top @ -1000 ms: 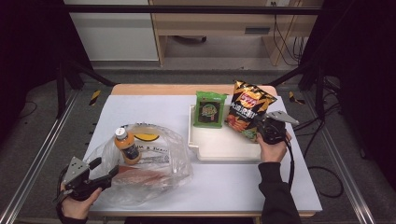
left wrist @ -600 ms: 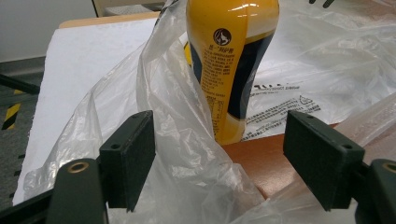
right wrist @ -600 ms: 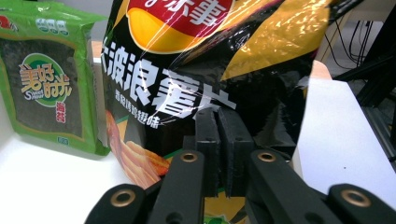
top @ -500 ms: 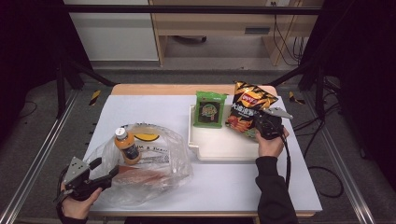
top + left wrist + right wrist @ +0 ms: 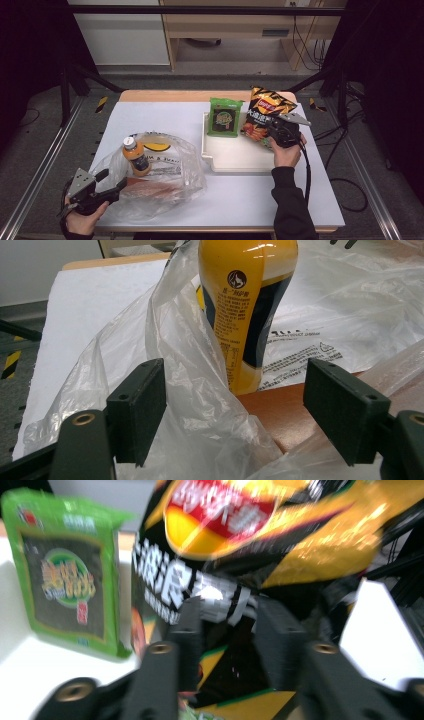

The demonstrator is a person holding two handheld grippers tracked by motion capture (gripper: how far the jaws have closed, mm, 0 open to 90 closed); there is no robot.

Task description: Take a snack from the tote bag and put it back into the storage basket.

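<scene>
A black and yellow chip bag (image 5: 267, 107) (image 5: 280, 545) stands upright at the right end of the white tray (image 5: 235, 160). My right gripper (image 5: 281, 132) (image 5: 227, 630) is shut on its lower part, the jaws close together with the foil between them. A green snack packet (image 5: 223, 117) (image 5: 65, 590) stands to the left of the chips. My left gripper (image 5: 102, 187) (image 5: 235, 410) is open at the near-left edge of a clear plastic bag (image 5: 165, 175) (image 5: 195, 405), with a fold of film between the jaws. An orange bottle (image 5: 135, 156) (image 5: 245, 305) stands inside the bag.
A flat reddish-brown packet (image 5: 150, 190) (image 5: 280, 415) lies inside the plastic bag beside the bottle. The white table (image 5: 165, 117) has bare surface behind the bag and at the near right. Metal rails run along both sides of the table.
My right gripper has moved slightly forward and left at the chip bag, and the bag has shifted a little with it. The left gripper has stayed still.
</scene>
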